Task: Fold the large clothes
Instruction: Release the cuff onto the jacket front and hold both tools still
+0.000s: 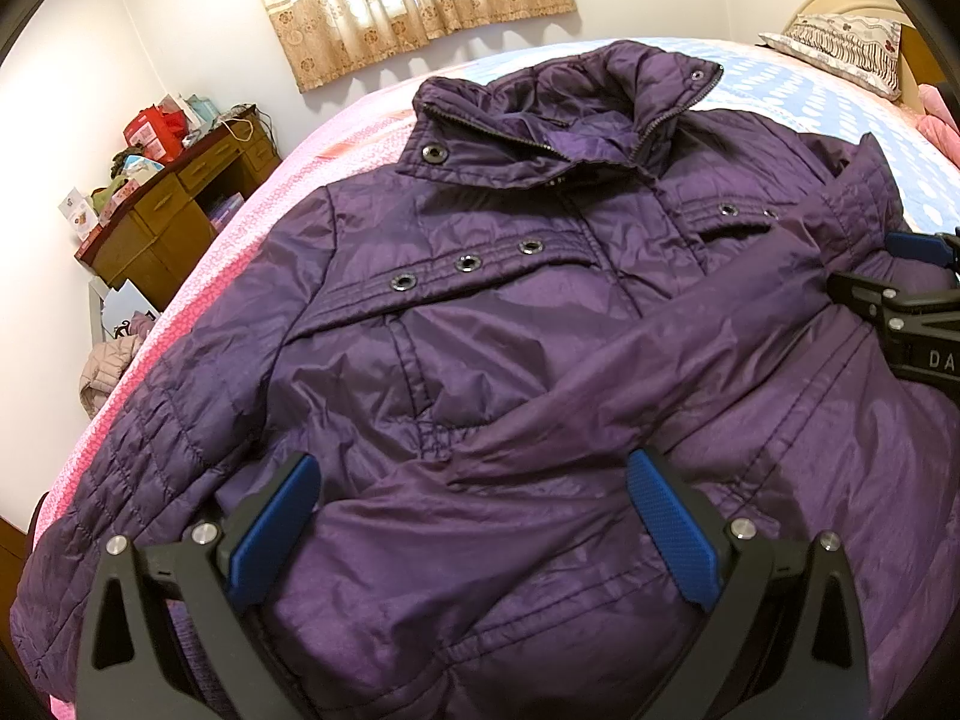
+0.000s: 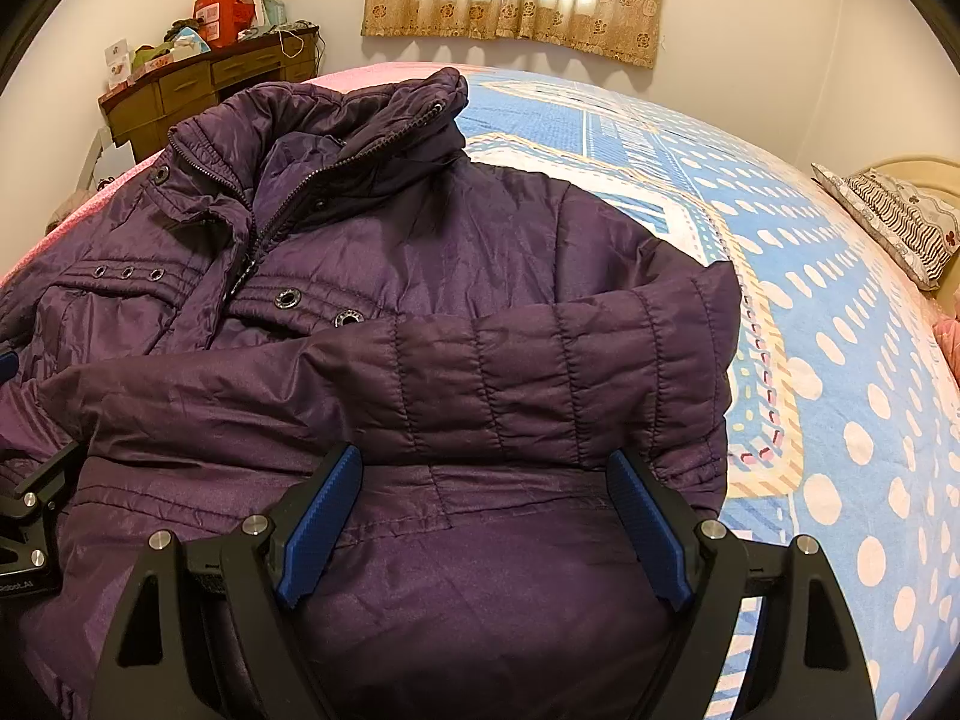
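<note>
The right hand-held gripper (image 2: 480, 516), jaws spread, hovers over the purple jacket (image 2: 372, 276) on the bed (image 2: 840, 360).

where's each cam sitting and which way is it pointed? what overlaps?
Left wrist: above the purple jacket's hem, facing its collar and the curtain; own open left gripper shows, the right gripper at the right edge.
Right wrist: above the hem, facing the folded-in sleeve; the left gripper's edge shows at left.
Shared: jacket, bed, desk, curtain.

Bed (image 2: 810, 312), purple jacket (image 1: 510, 330) spread on it, pillow (image 2: 900, 222)
</note>
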